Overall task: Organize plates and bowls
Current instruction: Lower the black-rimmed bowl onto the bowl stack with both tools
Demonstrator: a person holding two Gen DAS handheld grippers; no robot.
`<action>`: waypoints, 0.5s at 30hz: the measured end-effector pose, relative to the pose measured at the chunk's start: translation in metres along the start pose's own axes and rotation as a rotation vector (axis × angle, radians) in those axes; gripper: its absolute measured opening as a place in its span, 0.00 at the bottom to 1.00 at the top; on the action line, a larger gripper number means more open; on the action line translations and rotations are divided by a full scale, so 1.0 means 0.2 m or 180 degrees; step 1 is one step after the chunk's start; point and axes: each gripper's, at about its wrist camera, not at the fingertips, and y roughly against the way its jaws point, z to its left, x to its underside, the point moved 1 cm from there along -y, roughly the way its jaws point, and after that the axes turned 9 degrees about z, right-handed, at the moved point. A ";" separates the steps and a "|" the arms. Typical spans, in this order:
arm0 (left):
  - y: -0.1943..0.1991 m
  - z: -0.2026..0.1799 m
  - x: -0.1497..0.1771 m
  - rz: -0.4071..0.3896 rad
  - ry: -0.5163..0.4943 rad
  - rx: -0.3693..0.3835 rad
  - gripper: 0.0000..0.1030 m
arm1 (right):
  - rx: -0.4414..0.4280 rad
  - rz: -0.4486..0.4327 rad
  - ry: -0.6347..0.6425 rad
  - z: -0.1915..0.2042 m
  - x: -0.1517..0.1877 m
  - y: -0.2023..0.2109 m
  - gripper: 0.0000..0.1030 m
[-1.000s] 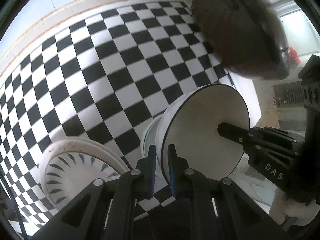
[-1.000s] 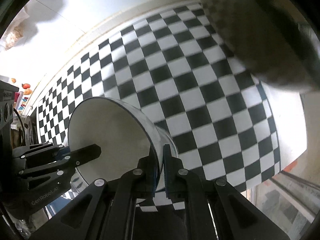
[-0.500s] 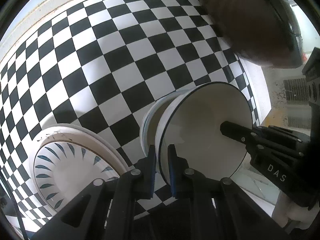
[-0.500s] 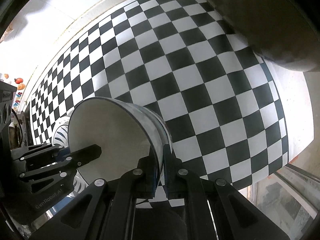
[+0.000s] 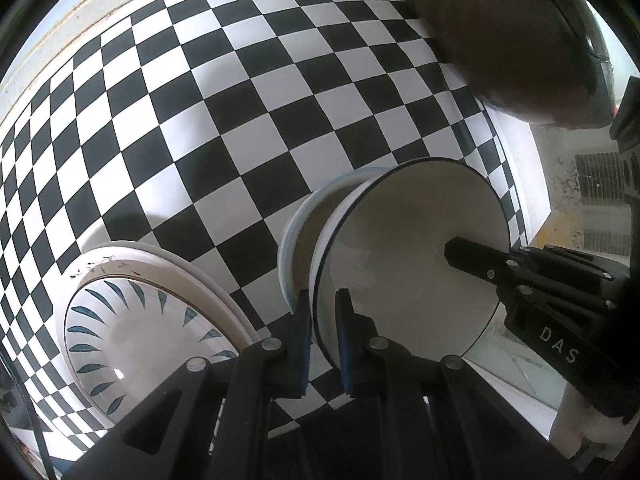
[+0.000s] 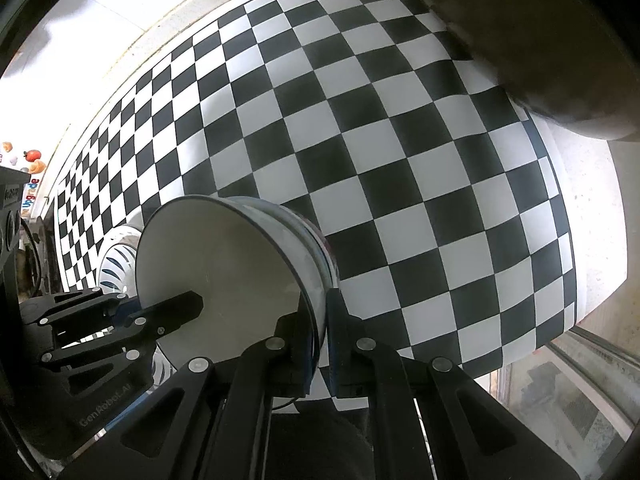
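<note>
Fingers [image 5: 476, 258] marked "DAS" and "GenRobot.AI" pinch the bowl [image 5: 408, 264].

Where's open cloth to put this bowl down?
Free: the checkered cloth beyond the white bowl, out to the dark pot and far edge. Crowded: near left, where the patterned plates sit beside the bowl both grippers hold.

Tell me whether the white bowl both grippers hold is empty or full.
Empty. The white bowl shows a bare white interior in both wrist views; only the tips of the left gripper and right gripper reach inside.
</note>
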 end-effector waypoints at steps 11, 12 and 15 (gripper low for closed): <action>-0.01 0.01 -0.02 0.0019 0.0040 0.0025 0.09 | -0.0068 0.0036 -0.0045 0.00 -0.01 0.00 0.10; -0.01 0.02 -0.02 0.0023 0.0053 0.0035 0.10 | -0.0078 0.0038 -0.0053 0.00 -0.01 -0.01 0.10; 0.00 0.02 -0.02 0.0023 0.0072 0.0036 0.10 | -0.0096 0.0050 -0.0064 0.00 0.00 -0.01 0.10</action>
